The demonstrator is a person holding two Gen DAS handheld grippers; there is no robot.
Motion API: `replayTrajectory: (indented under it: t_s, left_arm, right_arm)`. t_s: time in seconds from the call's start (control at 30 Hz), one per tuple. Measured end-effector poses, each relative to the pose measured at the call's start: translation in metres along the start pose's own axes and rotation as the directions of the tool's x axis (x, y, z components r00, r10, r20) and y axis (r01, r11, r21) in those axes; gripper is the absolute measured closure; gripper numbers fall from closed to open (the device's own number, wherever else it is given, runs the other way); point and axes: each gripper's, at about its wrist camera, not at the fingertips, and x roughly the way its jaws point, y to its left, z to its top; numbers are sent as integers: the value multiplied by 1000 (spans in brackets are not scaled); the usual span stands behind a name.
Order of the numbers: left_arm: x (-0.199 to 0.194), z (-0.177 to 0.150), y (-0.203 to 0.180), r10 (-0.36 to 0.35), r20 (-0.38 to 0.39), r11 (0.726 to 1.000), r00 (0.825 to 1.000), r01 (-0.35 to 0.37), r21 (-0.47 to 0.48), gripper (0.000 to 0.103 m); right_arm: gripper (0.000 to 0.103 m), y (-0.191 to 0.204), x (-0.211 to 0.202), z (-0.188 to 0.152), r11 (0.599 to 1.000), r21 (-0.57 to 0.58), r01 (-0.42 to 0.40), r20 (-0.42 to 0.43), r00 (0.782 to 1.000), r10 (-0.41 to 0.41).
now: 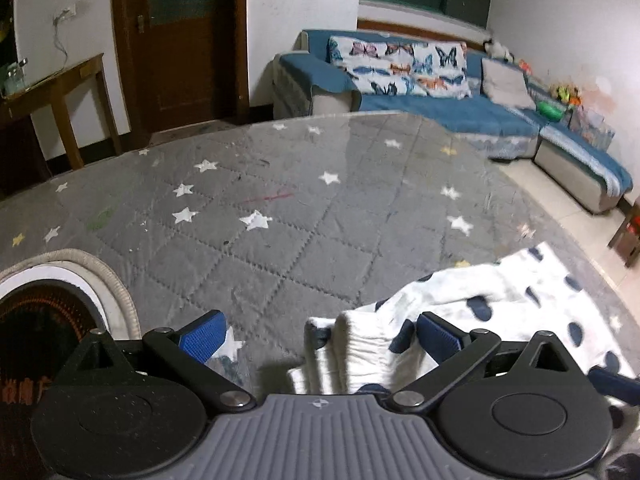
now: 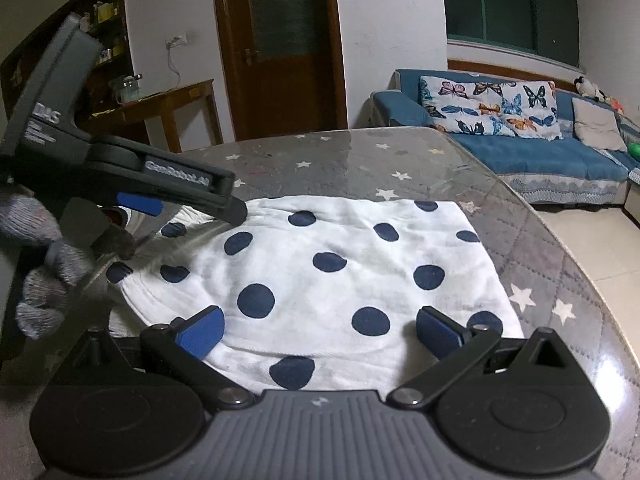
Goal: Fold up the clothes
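Soft white garment (image 2: 340,276) with navy polka dots lies flat, lightly rumpled, toward the near right edge of the bench (image 1: 280,200), a glossy sheet over grey quilted star fabric. Left hand-held gripper (image 1: 320,336) spread wide, ribbed cuff bunched between its blue pads. Right hand-held gripper (image 2: 320,326) gapes empty above the cloth.

A wide stretch of the star-quilted table (image 1: 280,200) lies bare ahead of the left gripper (image 1: 318,334). A round woven basket (image 1: 116,284) blocks its near-left side, while the spotted garment (image 2: 340,264) covers the right, where the right gripper (image 2: 320,326) hovers.
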Motion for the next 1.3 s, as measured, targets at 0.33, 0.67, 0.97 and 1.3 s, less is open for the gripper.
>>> replayTrajectory:
  t_s: [0.33,0.67,0.97,1.3]
  left_arm:
    - [-12,-8,-2,8,15,1000,1000,-8,15,0]
    - [-23,-21,5,5,11,1000,1000,-5,-12,0]
    - [-58,-45,5,-41,31,999,999,42,-19,0]
    - [-95,-76,4,-46,79,999,996,46,3,0]
  right_arm:
    - [0,-2,-8,0,1000,24,2,15,1000,-3]
    - [0,11,-13,-9,999,-18,31,1,1000,-31]
    - [0,10,-31,-19,999,28,41,7,999,-41]
    - [0,22,-49,-37,998,31,55,18,998,-56]
